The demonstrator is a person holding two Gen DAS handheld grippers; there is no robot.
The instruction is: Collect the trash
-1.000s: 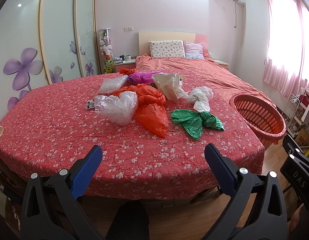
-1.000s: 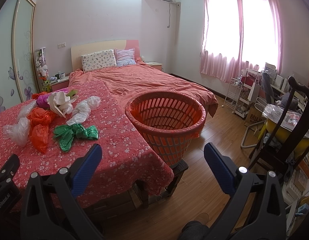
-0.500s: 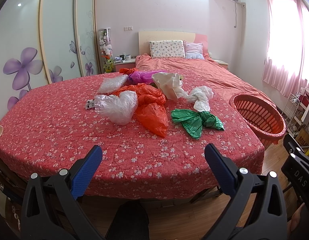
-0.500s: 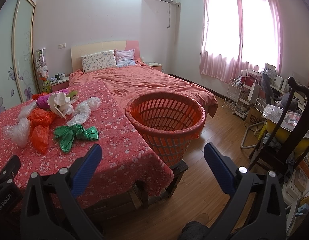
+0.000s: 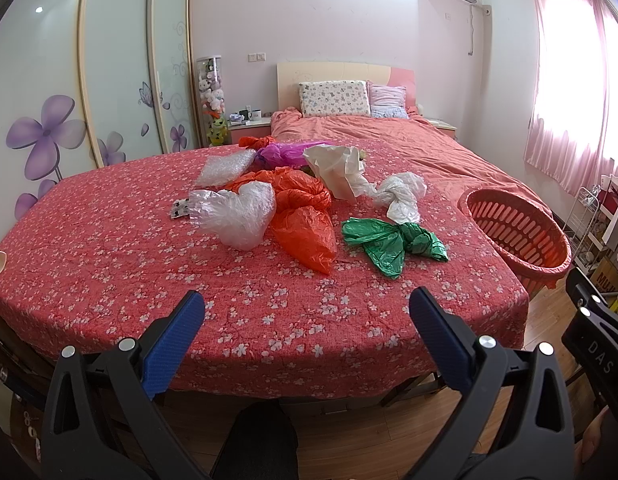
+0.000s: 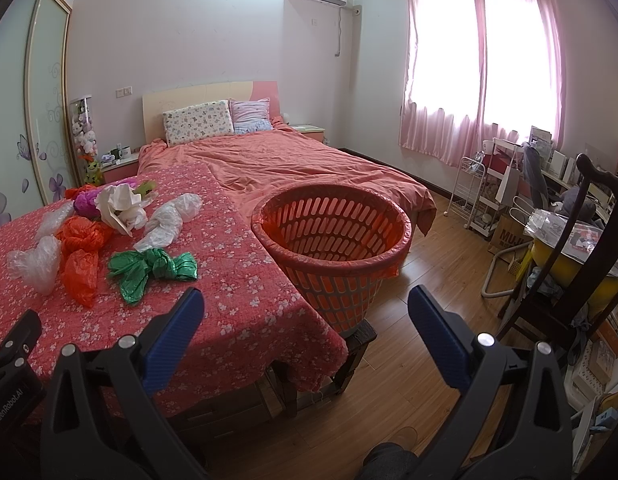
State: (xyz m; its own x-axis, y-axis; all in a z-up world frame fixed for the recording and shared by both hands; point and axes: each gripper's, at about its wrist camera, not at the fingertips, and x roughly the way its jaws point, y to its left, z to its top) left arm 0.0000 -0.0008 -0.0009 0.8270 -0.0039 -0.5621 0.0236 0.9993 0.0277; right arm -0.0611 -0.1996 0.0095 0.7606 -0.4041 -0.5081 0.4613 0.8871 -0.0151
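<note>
Several crumpled plastic bags lie on a table with a red flowered cloth (image 5: pixel 109 264): a green bag (image 5: pixel 393 240) (image 6: pixel 153 268), an orange bag (image 5: pixel 305 216) (image 6: pixel 81 256), a clear bag (image 5: pixel 237 212), a white knotted bag (image 5: pixel 401 196) (image 6: pixel 169 220), a cream bag (image 5: pixel 337 168) and a magenta bag (image 5: pixel 285 152). An orange slotted basket (image 6: pixel 333 248) (image 5: pixel 517 232) stands on a stool at the table's right edge. My left gripper (image 5: pixel 307 312) is open and empty before the table's near edge. My right gripper (image 6: pixel 305 312) is open and empty, facing the basket.
A bed with a pink cover (image 6: pixel 293 164) lies behind the table. A wardrobe with flower doors (image 5: pixel 49 92) is on the left. A dark wooden chair (image 6: pixel 581 256), a white wire rack (image 6: pixel 489 200) and cluttered boxes stand on the right. The floor (image 6: pixel 437 264) is wood.
</note>
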